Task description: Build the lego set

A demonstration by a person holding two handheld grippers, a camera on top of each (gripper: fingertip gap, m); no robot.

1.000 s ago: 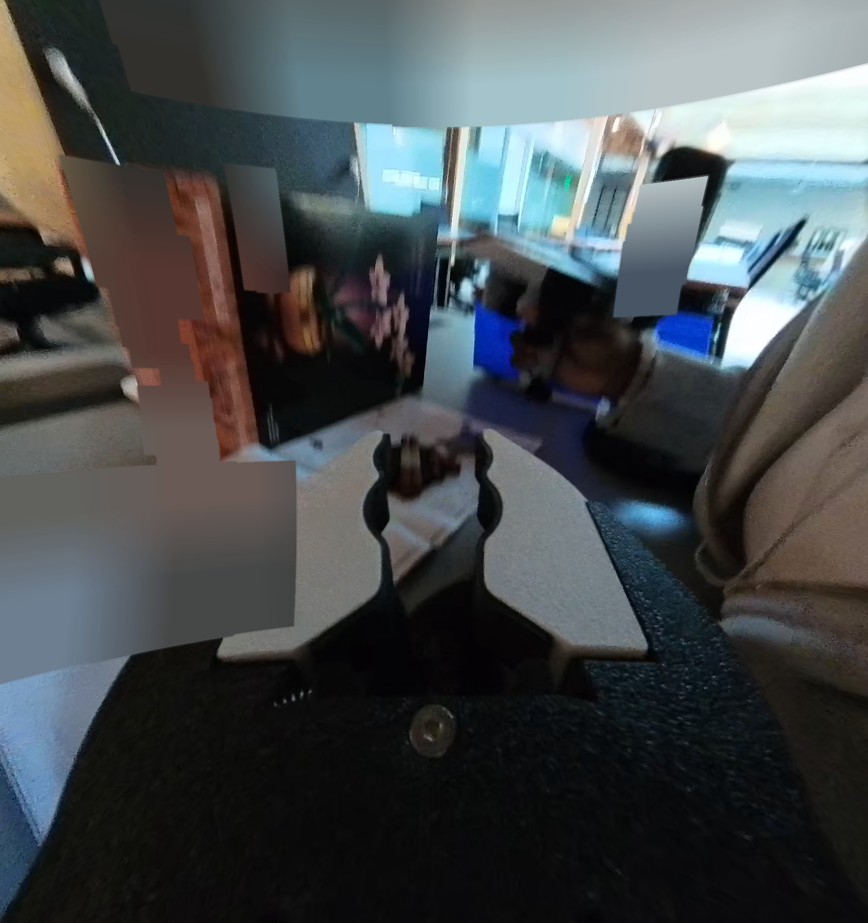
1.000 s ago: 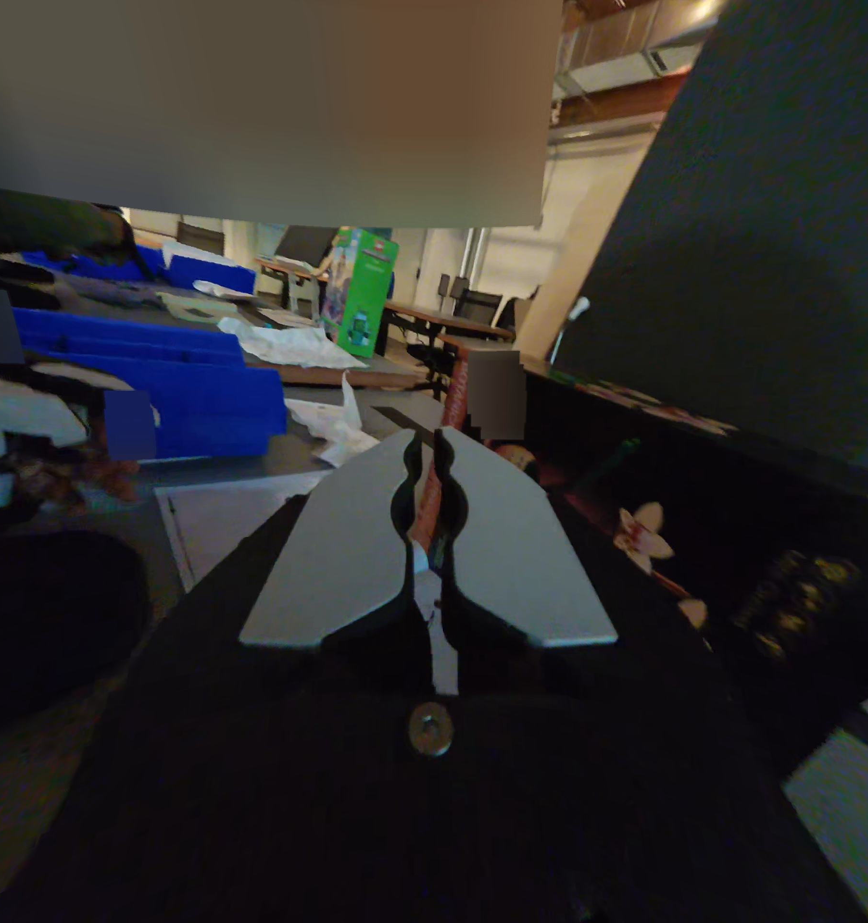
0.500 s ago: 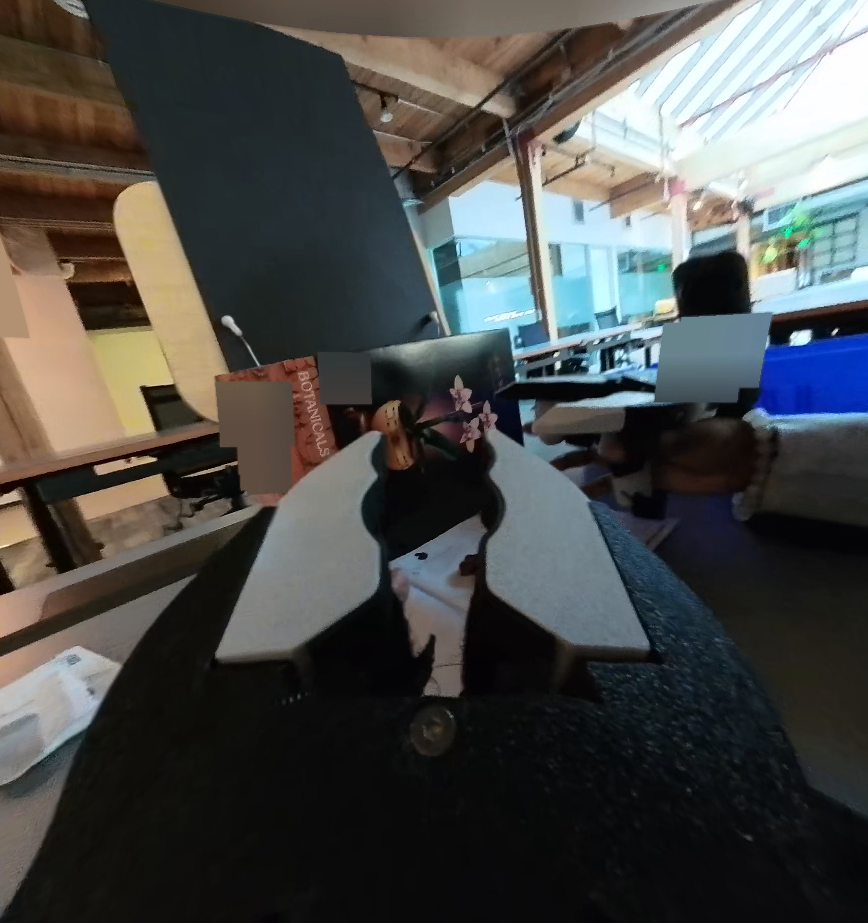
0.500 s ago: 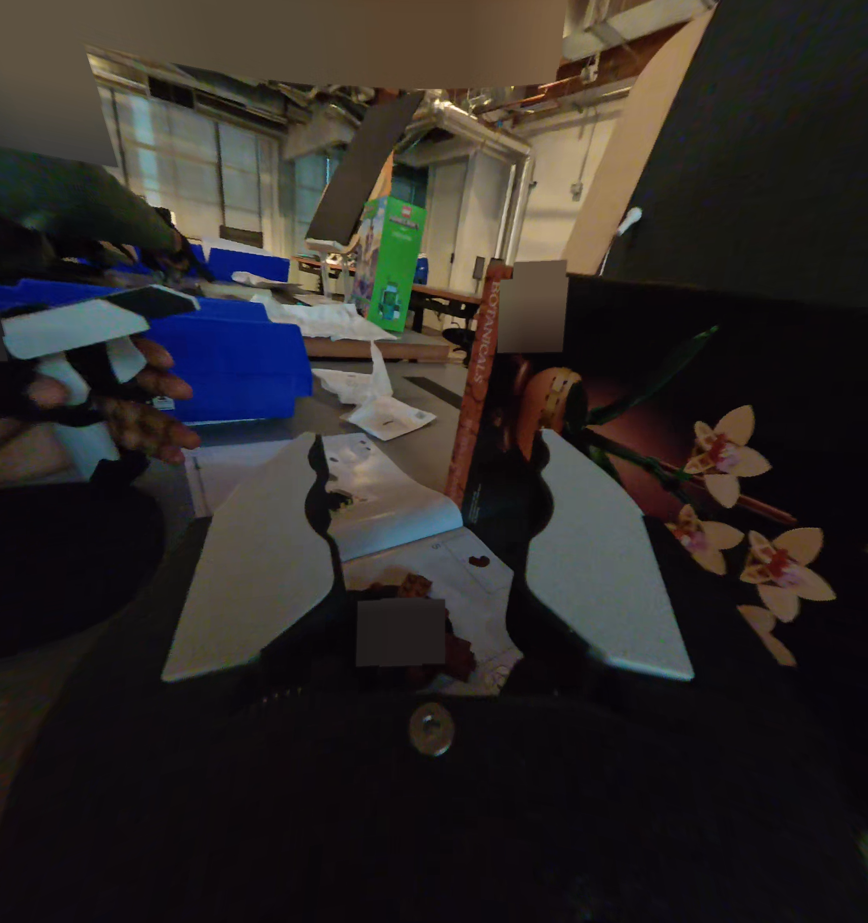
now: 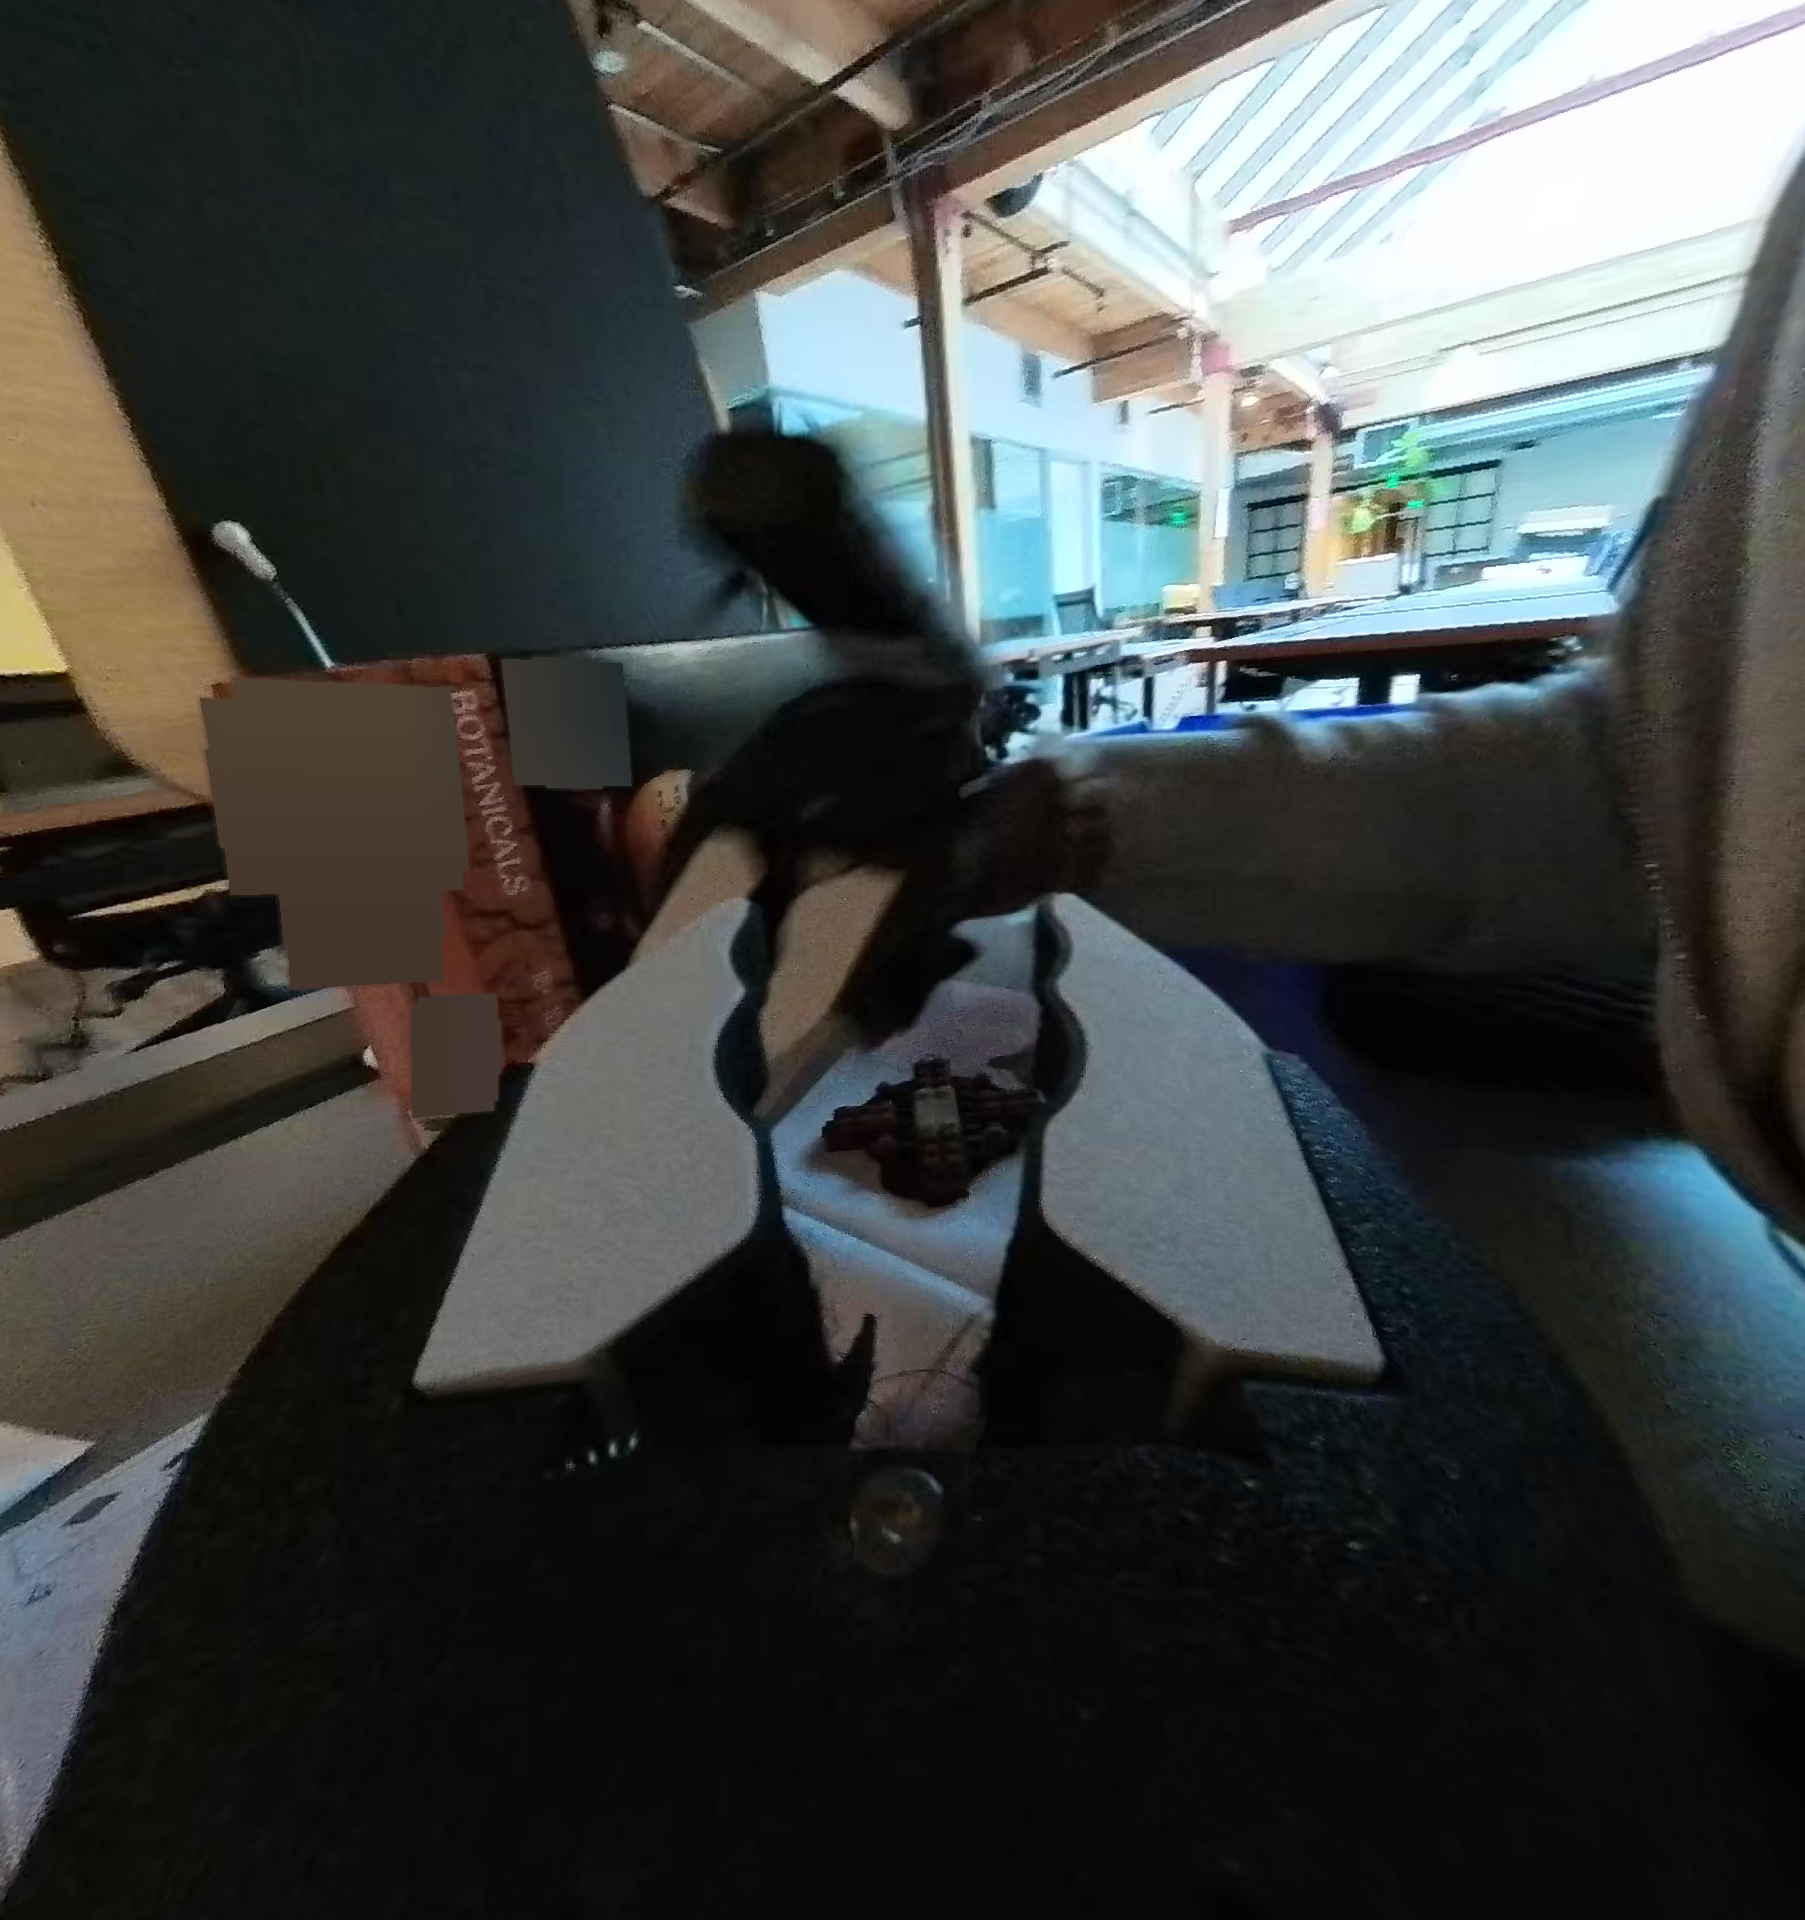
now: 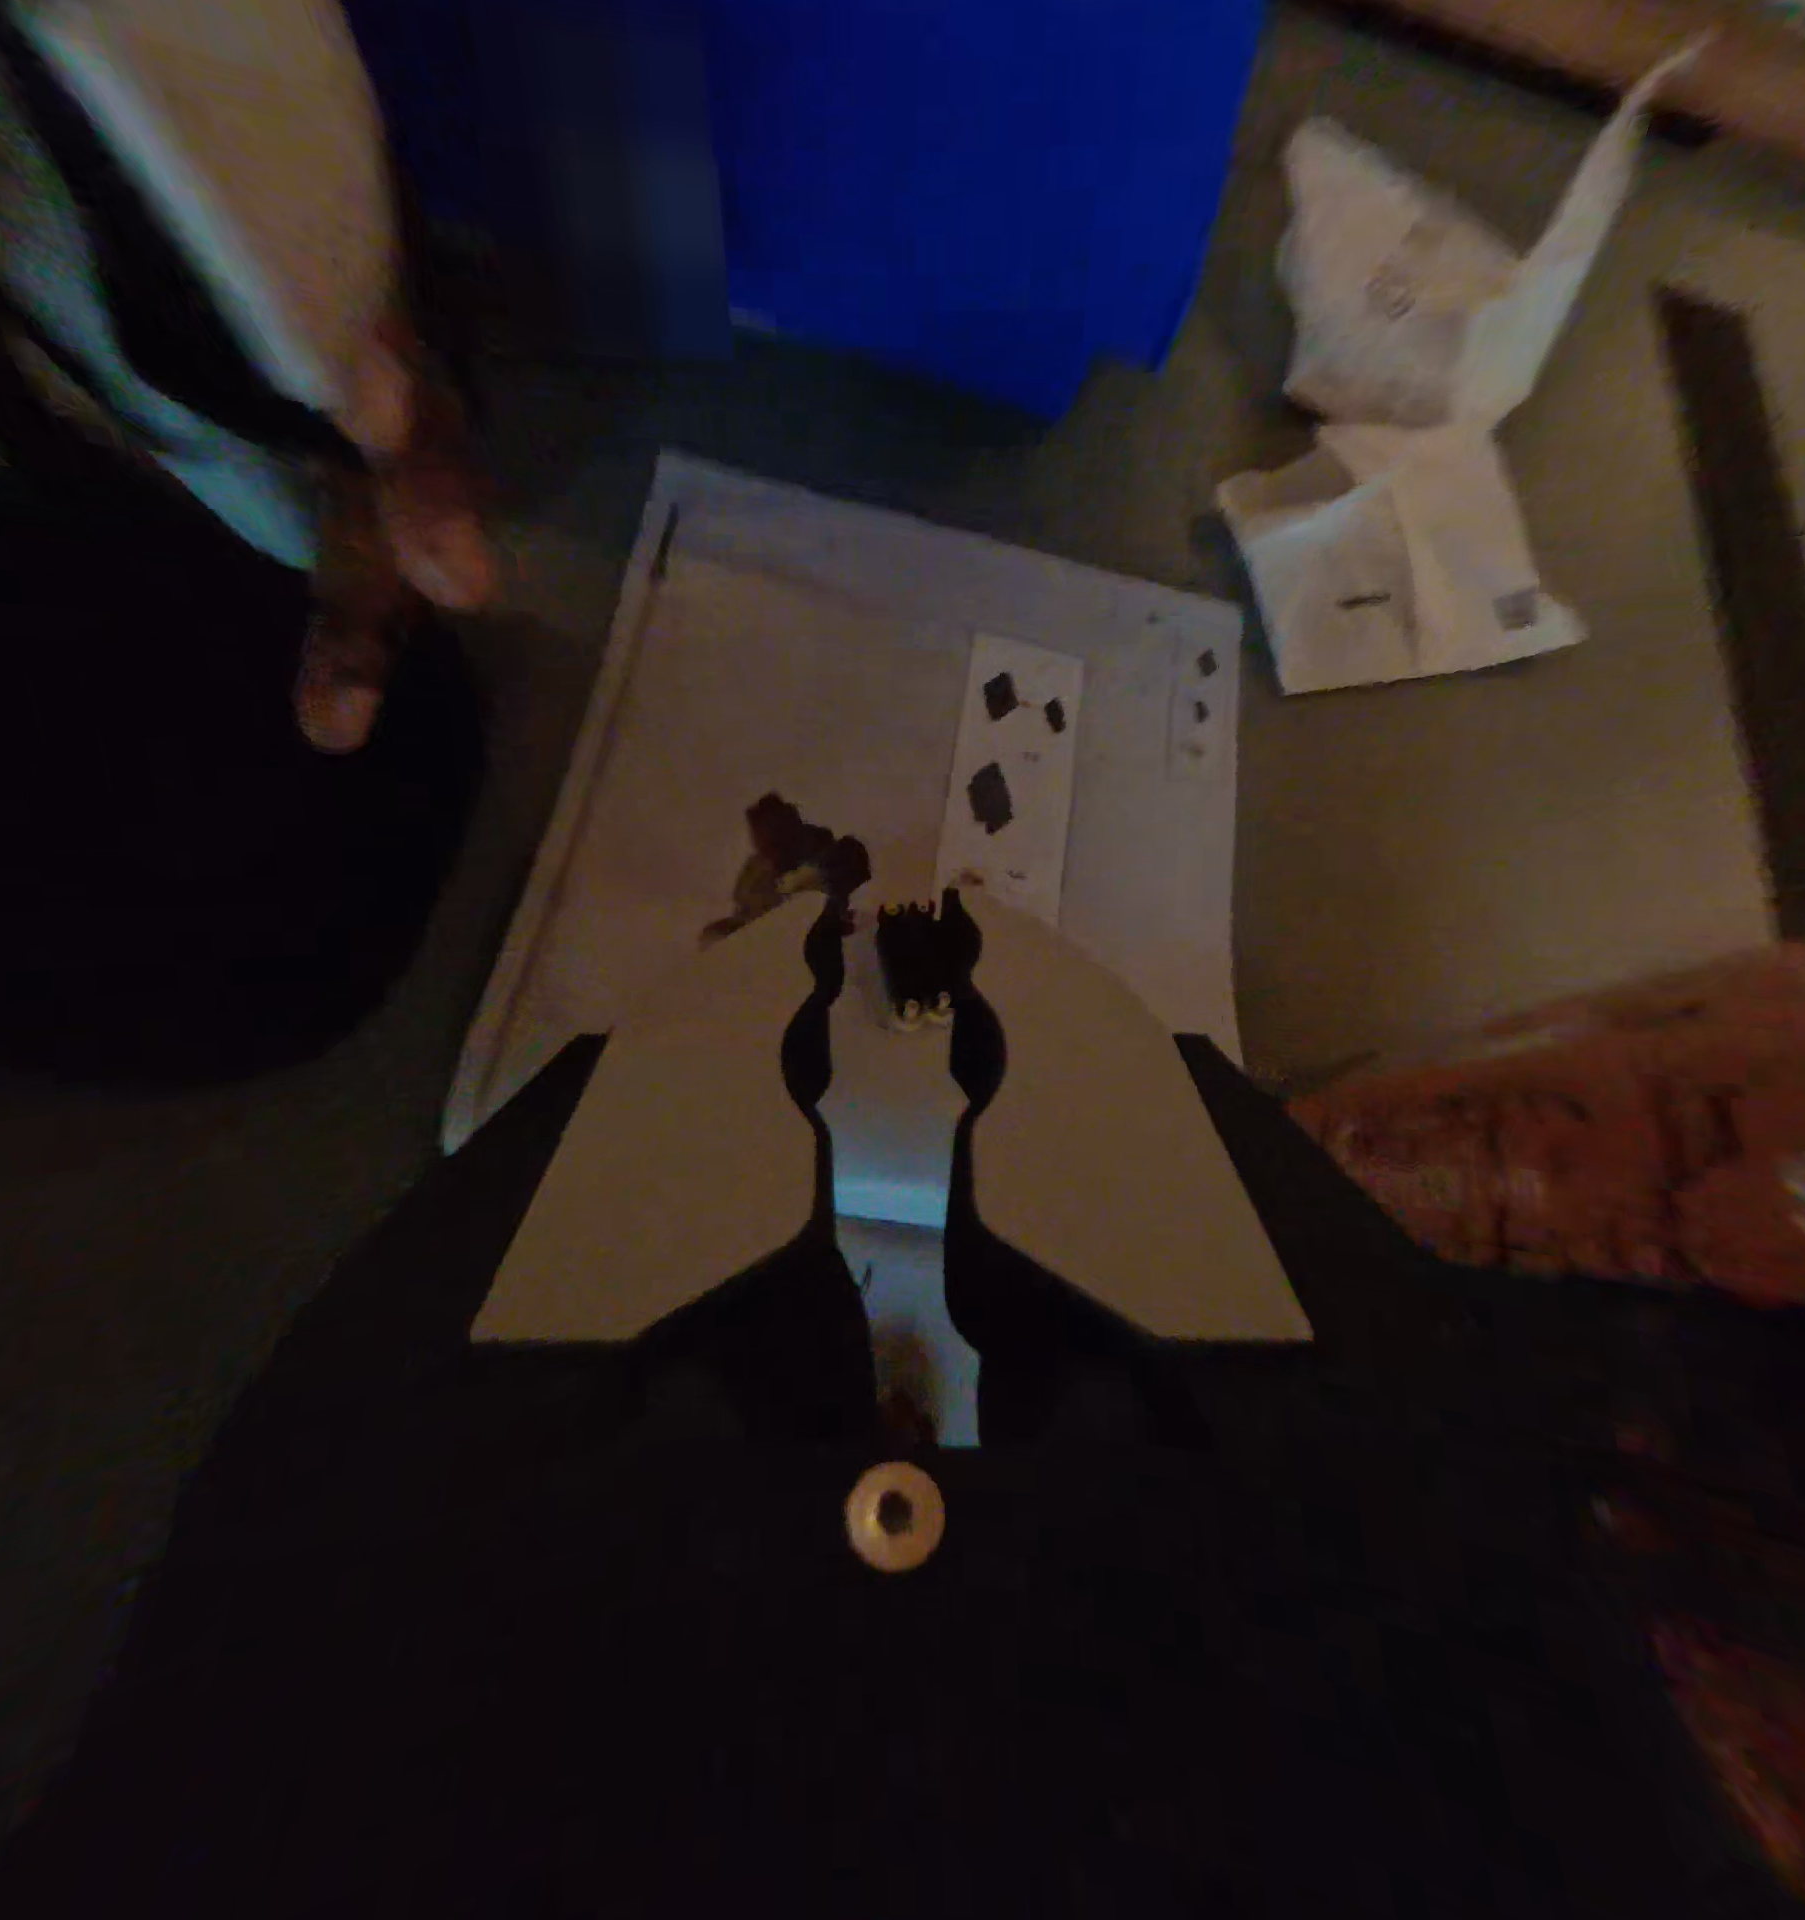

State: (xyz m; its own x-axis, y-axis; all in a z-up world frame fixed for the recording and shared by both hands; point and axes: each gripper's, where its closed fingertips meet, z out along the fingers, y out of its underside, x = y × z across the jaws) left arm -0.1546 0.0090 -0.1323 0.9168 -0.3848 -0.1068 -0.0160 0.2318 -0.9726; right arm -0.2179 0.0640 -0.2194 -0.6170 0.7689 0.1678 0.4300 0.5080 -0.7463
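Note:
My left gripper point(image 5: 898, 935) is open with nothing between its pads. It hangs over a white booklet point(image 5: 877, 1216) on which a dark red brick assembly point(image 5: 929, 1132) lies. My right gripper point(image 6: 890, 925) points down at the same booklet point(image 6: 825, 665). A small dark brick piece point(image 6: 913, 956) stands between its fingers, against the right finger. A strip of booklet shows between the piece and the left finger. The dark red assembly point(image 6: 794, 852) lies just beyond the left fingertip. The right gripper also shows in the left wrist view point(image 5: 825, 914), blurred, in a hand with a beige sleeve point(image 5: 1345, 810).
A dark box with a reddish side point(image 5: 493, 883) stands behind the booklet and also shows at the lower right of the right wrist view point(image 6: 1604, 1122). A blue bin point(image 6: 929, 187) and crumpled white bags point(image 6: 1397, 468) lie beyond the booklet. A blurred hand point(image 6: 389, 561) is at the upper left.
My right gripper tipped from looking forward to looking down at the booklet, and its wide-open jaws narrowed around the small dark piece. My left jaws opened wider. The right gripper moved in front of the left.

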